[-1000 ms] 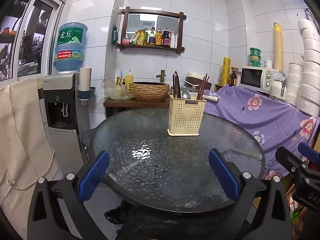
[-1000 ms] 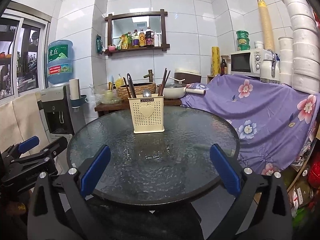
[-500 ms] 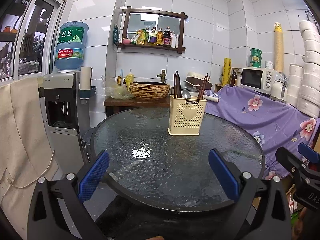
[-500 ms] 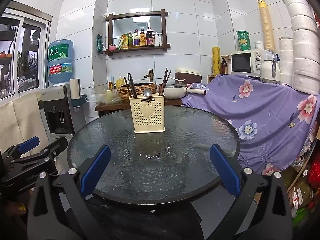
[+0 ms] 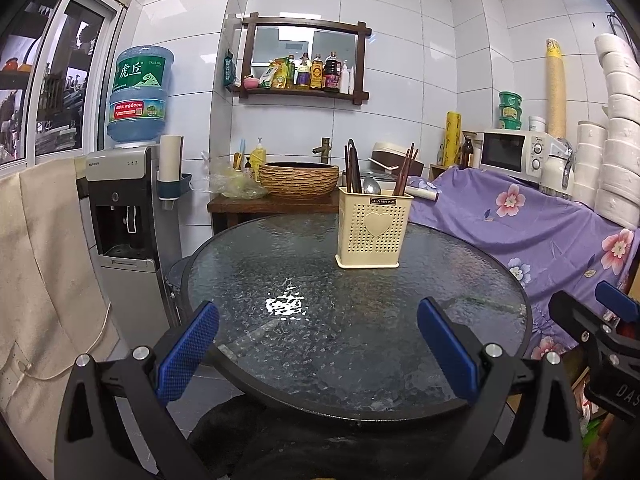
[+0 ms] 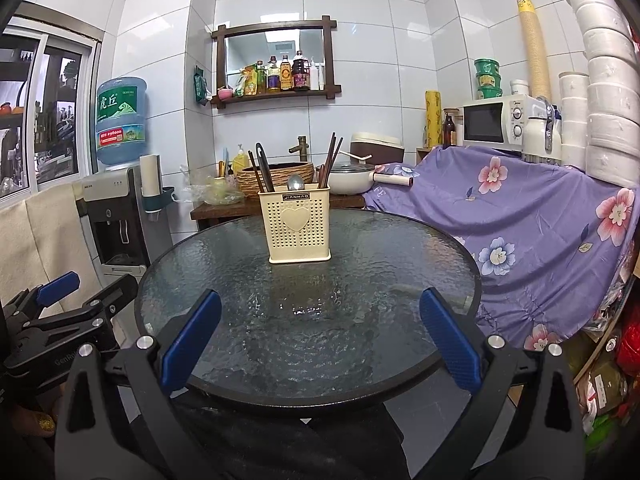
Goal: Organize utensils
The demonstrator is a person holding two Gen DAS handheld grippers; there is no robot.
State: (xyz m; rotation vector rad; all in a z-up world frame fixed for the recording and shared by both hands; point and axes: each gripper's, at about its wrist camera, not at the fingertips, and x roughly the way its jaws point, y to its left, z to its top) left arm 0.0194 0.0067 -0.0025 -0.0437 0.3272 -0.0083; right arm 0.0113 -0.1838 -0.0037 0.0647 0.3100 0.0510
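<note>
Cream utensil holder [image 5: 374, 229] stands upright on round glass surface [image 5: 304, 336], far side, well ahead of both tools. Chopsticks [image 5: 405, 169], spoon [image 5: 372, 187], dark utensils [image 5: 352, 168] stick up inside holder. Left tool [image 5: 318, 344] spread wide, empty, level over the surface edge nearest the camera, holder ahead-right. Right tool [image 6: 320, 340] spread wide, empty, same pose, holder [image 6: 298, 227] ahead, slightly left.

The left gripper [image 5: 318, 346] and right gripper [image 6: 320, 340] sit side by side, level, both spread wide and empty.
</note>
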